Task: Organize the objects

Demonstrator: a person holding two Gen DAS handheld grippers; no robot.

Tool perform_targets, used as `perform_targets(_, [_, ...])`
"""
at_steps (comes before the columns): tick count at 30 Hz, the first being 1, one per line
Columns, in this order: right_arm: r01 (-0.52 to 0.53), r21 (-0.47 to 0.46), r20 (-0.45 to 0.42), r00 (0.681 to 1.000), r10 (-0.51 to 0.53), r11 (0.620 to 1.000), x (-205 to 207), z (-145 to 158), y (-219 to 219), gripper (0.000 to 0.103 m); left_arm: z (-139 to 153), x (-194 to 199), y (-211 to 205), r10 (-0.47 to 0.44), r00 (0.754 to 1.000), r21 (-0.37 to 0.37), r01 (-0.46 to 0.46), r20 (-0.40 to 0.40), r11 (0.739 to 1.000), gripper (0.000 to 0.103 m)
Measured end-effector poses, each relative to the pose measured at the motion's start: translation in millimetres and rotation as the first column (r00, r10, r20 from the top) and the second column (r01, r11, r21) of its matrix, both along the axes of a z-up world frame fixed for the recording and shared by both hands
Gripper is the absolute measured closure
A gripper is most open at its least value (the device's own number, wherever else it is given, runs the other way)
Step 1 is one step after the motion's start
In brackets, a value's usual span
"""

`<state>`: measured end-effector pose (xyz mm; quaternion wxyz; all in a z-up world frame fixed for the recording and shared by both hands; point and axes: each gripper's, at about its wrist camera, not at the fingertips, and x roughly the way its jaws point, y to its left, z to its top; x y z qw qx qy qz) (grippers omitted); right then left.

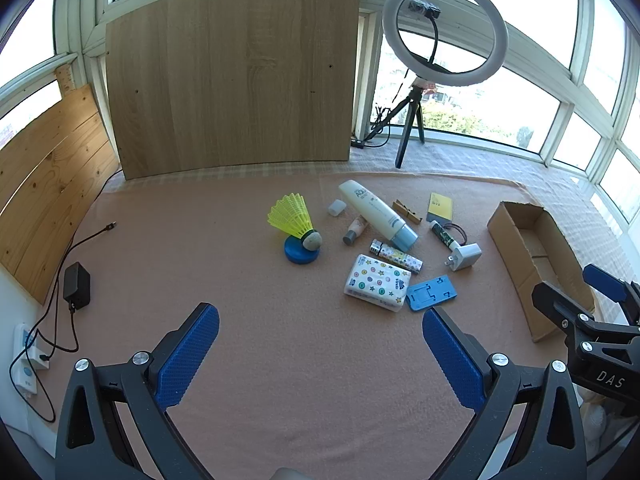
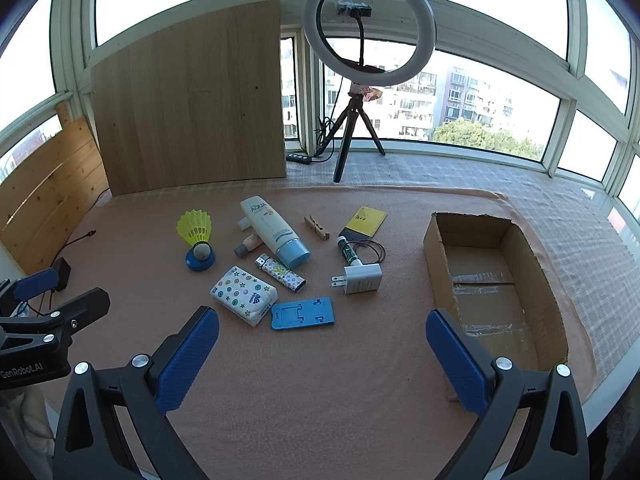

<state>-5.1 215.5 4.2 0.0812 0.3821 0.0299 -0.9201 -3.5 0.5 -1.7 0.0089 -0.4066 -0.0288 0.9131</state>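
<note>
Above the near edge of the pink cloth, both grippers hang tilted downward with jaws spread as wide as they go. The left gripper has nothing between its blue pads and touches nothing; only bare cloth shows in the gap. The right gripper is likewise empty, its right-hand pad standing in front of the near corner of the cardboard box, though whether it touches the box I cannot tell.

Just beyond the jaws lie the blue phone stand and, beside it, the patterned tissue pack. A little farther are the patterned lighter and the white charger plug, with a small green tube and a loop of dark cord just behind the plug. To the left sits a blue disc carrying a stone, with the yellow shuttlecock leaning on it. Farther back lie the white sunscreen tube with a small bottle beside it, a wooden clothespin and a yellow booklet. The open box, holding nothing, lies well right of this cluster.

Beyond the cloth stand a wooden board and a ring light on its tripod against the windows
</note>
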Motion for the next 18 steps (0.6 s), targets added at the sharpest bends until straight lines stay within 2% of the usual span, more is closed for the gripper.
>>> perform_targets(18, [-0.003, -0.001, 0.007, 1.000, 0.003, 1.000, -2.0, -1.8, 0.5, 0.001, -4.3, -2.8, 3.1, -0.002, 1.000, -0.005, 0.002, 0.005, 1.000, 0.000])
